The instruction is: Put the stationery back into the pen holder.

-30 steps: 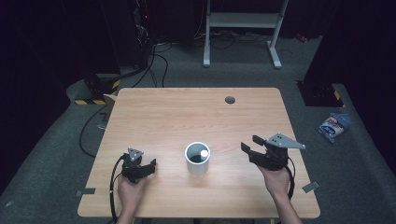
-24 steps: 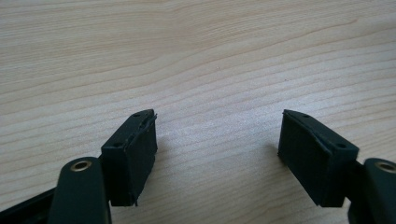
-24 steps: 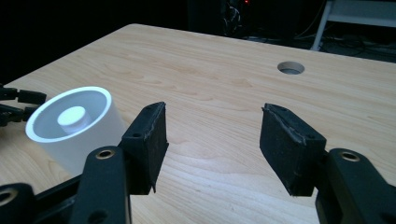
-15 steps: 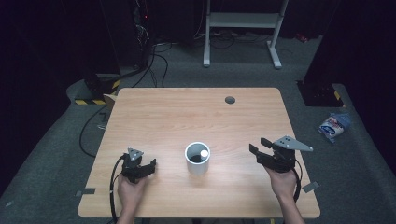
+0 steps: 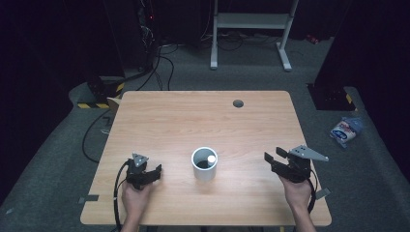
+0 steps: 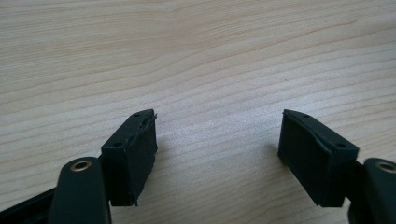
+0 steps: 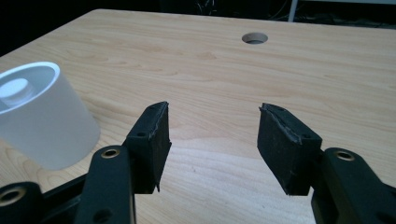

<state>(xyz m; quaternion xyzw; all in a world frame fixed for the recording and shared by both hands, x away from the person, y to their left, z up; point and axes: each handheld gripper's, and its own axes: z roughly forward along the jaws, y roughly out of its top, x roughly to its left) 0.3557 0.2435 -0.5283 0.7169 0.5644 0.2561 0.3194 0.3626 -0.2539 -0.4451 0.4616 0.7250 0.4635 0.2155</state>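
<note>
The cup (image 5: 204, 164) stands mid-table between our grippers, a ball (image 5: 211, 158) inside. It looks light, stiff and smooth; we should pinch its wall near the rim. Left gripper (image 6: 217, 135) jaws apart and empty; right gripper (image 7: 212, 128) jaws have just been closing, nothing between.

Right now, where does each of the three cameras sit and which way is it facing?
High view: above the person's side, facing forward and down on the table; both forearms, the left gripper and right gripper show.
Left gripper view: rides the left gripper, facing steeply down at bare wood between its open fingers.
Right gripper view: rides the right gripper, facing low across the table; its open fingers have just been closing, nothing between them.
Shared: the high and right gripper views both show the white cup and the table's round hole.
</note>
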